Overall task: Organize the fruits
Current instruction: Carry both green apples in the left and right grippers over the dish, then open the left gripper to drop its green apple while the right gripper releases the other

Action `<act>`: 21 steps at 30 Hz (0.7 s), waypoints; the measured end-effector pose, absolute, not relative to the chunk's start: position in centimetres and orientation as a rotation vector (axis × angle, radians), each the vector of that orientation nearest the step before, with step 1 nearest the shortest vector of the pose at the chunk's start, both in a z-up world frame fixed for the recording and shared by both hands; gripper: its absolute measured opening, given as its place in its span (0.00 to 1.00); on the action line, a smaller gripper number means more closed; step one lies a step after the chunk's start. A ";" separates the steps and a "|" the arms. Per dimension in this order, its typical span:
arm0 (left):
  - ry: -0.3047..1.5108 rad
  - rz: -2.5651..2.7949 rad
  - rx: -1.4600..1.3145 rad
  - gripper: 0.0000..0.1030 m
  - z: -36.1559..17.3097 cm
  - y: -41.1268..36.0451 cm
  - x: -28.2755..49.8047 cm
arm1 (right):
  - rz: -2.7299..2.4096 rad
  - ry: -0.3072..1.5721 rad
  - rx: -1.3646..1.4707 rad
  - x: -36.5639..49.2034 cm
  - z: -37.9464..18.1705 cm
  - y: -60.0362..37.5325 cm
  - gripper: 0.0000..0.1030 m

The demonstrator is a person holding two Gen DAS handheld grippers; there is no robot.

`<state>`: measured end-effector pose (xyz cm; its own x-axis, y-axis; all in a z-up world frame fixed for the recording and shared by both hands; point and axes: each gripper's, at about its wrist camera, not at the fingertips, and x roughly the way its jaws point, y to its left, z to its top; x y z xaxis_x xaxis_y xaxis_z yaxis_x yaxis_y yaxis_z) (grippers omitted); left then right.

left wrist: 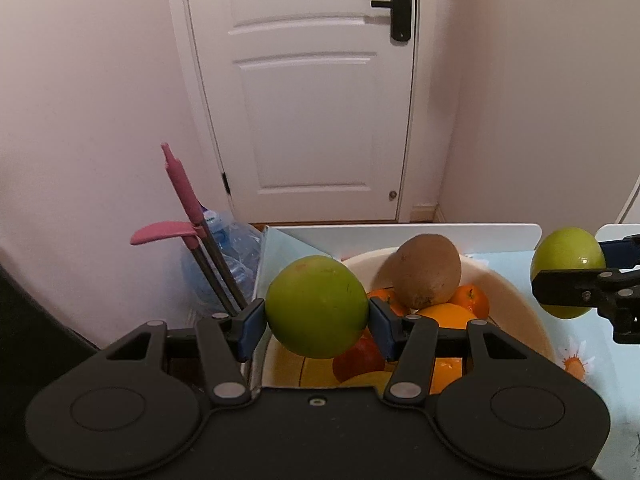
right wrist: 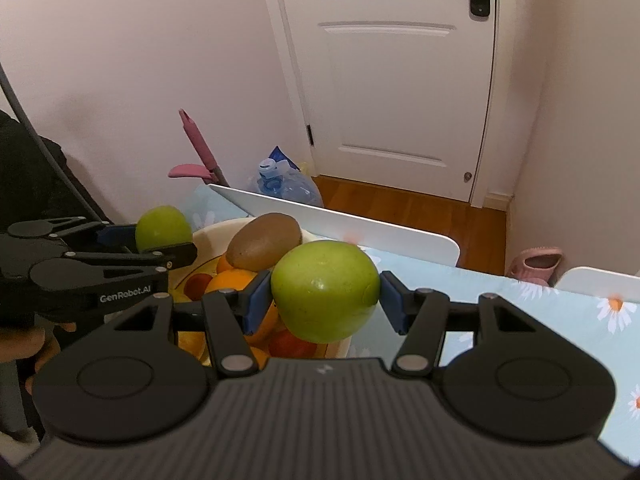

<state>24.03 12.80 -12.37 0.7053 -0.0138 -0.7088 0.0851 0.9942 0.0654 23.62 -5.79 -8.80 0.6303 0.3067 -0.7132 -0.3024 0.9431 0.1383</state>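
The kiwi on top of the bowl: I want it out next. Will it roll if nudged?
Probably. The kiwi is rounded and perched on the oranges above the bowl rim, so a nudge could tip it off. Its matte skin should grip better than the glossy green apple.

A white panelled door fills twelve o'clock, its black handle toward one o'clock. At nine o'clock a pink-handled mop leans on the wall, with a clear water jug just beside it. A table with a daisy-print cloth runs toward three o'clock, white chair backs along its far edge; a pink slipper lies on the wood floor
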 end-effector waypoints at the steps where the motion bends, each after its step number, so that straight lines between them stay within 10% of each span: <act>1: 0.792 -0.056 0.095 0.58 -12.6 12.8 24.2 | 0.344 0.819 0.007 23.7 -8.9 -5.8 0.71; 5: 0.799 -0.062 0.087 0.61 -13.0 13.1 24.6 | 0.331 0.820 0.011 23.8 -9.1 -5.7 0.71; 8: 0.740 -0.054 0.098 0.90 -12.1 13.0 24.0 | 0.327 0.820 0.011 23.8 -9.1 -5.8 0.71; 21: 0.701 -0.040 0.107 0.97 -8.9 13.0 19.9 | 0.340 0.818 0.017 23.8 -8.1 -6.1 0.71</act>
<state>19.88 12.97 -8.92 0.7640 -0.0013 -0.6452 0.0730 0.9938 0.0845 23.77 -6.06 -8.10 0.6326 0.3036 -0.7125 -0.2907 0.9458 0.1448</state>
